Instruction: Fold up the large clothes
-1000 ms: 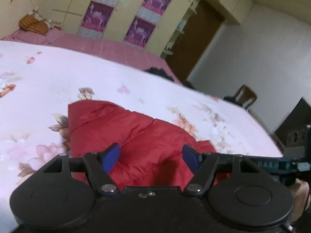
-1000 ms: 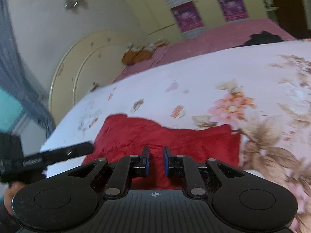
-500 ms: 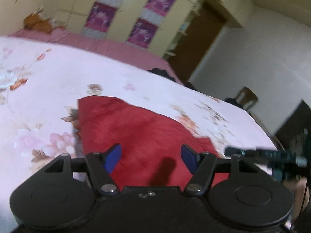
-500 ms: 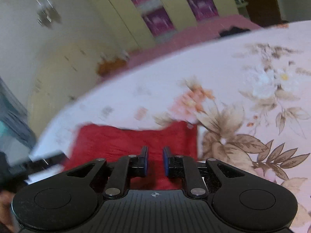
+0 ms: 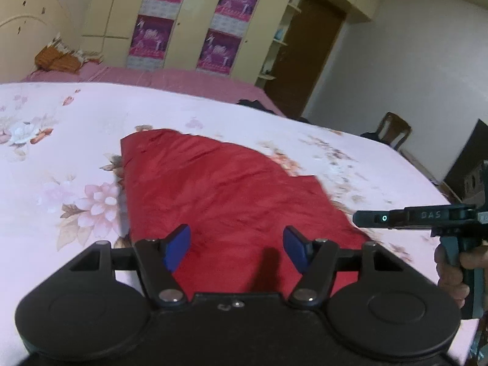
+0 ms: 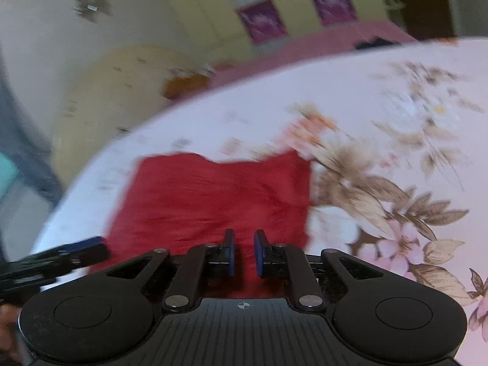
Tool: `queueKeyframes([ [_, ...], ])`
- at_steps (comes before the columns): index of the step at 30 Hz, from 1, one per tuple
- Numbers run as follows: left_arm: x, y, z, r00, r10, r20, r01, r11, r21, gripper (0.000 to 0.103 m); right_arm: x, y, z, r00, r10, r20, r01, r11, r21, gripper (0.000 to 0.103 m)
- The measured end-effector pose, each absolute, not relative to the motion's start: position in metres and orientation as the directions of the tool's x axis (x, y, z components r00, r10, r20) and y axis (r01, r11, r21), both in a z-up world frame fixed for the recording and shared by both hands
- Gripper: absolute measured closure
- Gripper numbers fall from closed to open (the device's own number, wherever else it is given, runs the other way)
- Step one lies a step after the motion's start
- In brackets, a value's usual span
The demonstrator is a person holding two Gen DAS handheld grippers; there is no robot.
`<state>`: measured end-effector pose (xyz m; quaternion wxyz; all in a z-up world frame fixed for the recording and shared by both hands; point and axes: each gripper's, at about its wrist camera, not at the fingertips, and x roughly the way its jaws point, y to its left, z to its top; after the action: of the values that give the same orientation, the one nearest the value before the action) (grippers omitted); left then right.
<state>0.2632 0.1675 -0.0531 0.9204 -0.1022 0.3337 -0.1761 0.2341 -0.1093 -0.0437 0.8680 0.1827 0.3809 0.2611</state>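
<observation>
Bedroom with cream wardrobes [image 5: 195, 15] covered in purple posters [image 5: 152, 42], brown door [image 5: 308, 58] on the far right. The bed [image 5: 55, 152] has a pale floral sheet, and the red garment [image 5: 219, 195] lies flat on it near the close edge, folded into a rough slab. Left claw [image 5: 236, 248] hangs right over its near end, fingers spread wide, nothing in them. Right claw [image 6: 243, 251] is nearly closed with a slim gap between its blue pads [image 6: 259, 251], gripping nothing, above the red cloth. That view is pretty blurry.
</observation>
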Motion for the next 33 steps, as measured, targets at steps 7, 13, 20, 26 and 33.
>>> queueKeyframes([
  [7, 0.213, 0.147, -0.070, 0.697, -0.365, -0.617, 0.248, 0.930, -0.270, 0.036, 0.182, -0.083, -0.053, 0.511, 0.591, -0.624, -0.433, 0.804, 0.408, 0.090],
  [13, 0.209, 0.140, -0.069, 0.702, -0.318, -0.638, 0.214, 0.948, -0.237, 0.039, 0.180, -0.089, -0.063, 0.506, 0.584, -0.634, -0.374, 0.812, 0.449, 0.090],
  [20, 0.161, 0.133, -0.055, 0.726, -0.307, -0.616, 0.204, 0.951, -0.233, 0.042, 0.133, -0.086, -0.028, 0.500, 0.655, -0.566, -0.488, 0.753, 0.441, 0.089],
  [26, 0.156, 0.130, -0.068, 0.721, -0.280, -0.633, 0.173, 0.958, -0.228, 0.042, 0.125, -0.081, -0.051, 0.475, 0.617, -0.628, -0.468, 0.781, 0.413, 0.090],
  [33, 0.156, 0.126, -0.074, 0.729, -0.243, -0.640, 0.155, 0.969, -0.191, 0.042, 0.127, -0.081, -0.070, 0.467, 0.576, -0.671, -0.443, 0.809, 0.386, 0.090],
])
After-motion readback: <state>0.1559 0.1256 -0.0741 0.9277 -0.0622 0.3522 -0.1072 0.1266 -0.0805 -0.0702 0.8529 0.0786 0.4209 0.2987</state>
